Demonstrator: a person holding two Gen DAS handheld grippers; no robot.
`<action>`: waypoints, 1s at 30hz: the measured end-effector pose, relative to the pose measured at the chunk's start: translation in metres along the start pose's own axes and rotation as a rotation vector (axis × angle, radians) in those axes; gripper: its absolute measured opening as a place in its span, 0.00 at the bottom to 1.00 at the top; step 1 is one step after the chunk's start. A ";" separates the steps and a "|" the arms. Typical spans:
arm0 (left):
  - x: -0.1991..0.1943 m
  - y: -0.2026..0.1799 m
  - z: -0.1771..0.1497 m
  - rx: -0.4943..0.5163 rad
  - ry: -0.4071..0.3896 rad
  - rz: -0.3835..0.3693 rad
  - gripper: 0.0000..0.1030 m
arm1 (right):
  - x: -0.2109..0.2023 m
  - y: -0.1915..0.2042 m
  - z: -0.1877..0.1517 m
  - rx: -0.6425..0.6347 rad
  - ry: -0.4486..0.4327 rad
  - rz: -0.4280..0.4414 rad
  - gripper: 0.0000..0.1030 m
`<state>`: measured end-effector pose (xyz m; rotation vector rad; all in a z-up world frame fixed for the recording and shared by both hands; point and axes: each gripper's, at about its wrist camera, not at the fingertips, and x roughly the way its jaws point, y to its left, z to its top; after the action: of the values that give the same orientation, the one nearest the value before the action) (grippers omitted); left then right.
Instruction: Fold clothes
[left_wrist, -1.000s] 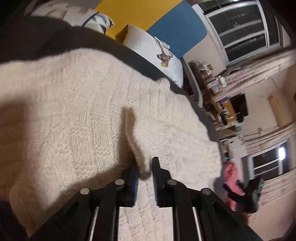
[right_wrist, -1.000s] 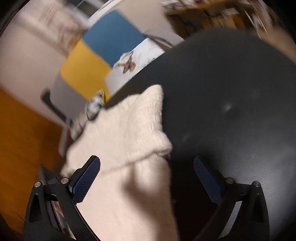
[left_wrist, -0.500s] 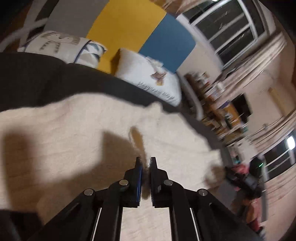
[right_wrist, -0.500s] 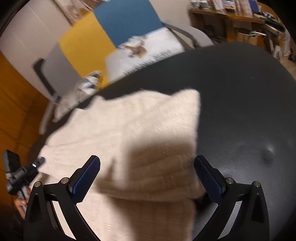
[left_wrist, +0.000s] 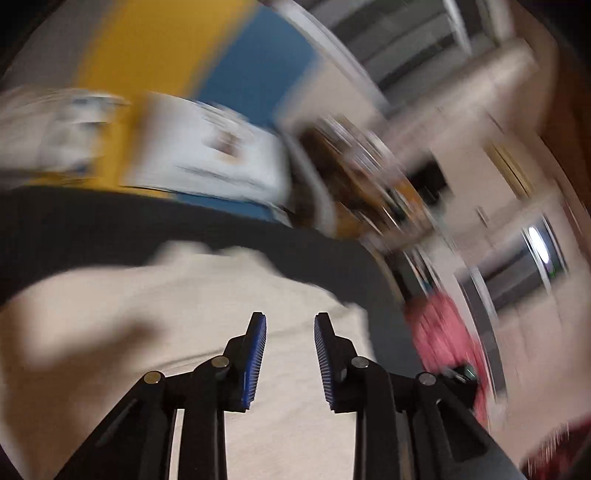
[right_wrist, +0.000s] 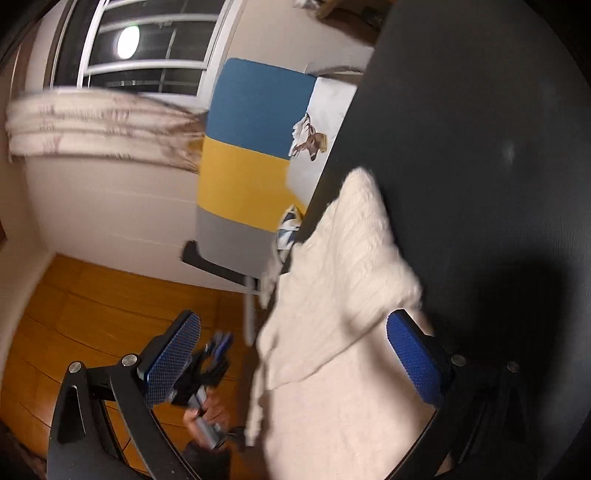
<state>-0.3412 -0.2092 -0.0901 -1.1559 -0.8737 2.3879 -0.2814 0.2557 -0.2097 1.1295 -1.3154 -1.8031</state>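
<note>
A cream knitted sweater (left_wrist: 166, 314) lies folded on a black table (left_wrist: 92, 229). Above its near part hovers my left gripper (left_wrist: 290, 321), its jaws opening with nothing between them; this view is blurred. In the right wrist view the sweater (right_wrist: 351, 258) stretches along the table's left edge (right_wrist: 480, 147), with one layer doubled over. Over its near end my right gripper (right_wrist: 291, 321) stands wide open, its pads apart from the knit. A hand (right_wrist: 207, 413) carries the left gripper (right_wrist: 210, 362) at the lower left of that view.
Beyond the table stands a sofa with a yellow and blue back (right_wrist: 251, 147) and white printed pillows (right_wrist: 317, 122). There are a window with a curtain (right_wrist: 103, 125), a wooden floor (right_wrist: 74, 314), cluttered shelves (left_wrist: 369, 177) and something pink (left_wrist: 443, 332) past the table's right edge.
My left gripper has let go of the sweater fold it pinched, parted its jaws and risen away. The right gripper has rolled, so the table now tilts to the right.
</note>
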 end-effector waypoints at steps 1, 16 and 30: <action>0.025 -0.015 0.008 0.035 0.048 -0.014 0.26 | 0.001 -0.003 -0.003 0.023 0.004 0.004 1.00; 0.246 -0.082 0.033 0.209 0.538 -0.078 0.28 | 0.056 -0.015 0.003 0.110 0.016 -0.014 1.00; 0.242 -0.112 0.024 0.398 0.397 -0.185 0.00 | 0.064 -0.012 0.011 0.122 -0.067 -0.070 1.00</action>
<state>-0.5031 -0.0031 -0.1453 -1.2559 -0.3391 1.9650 -0.3193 0.2093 -0.2369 1.2029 -1.4587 -1.8463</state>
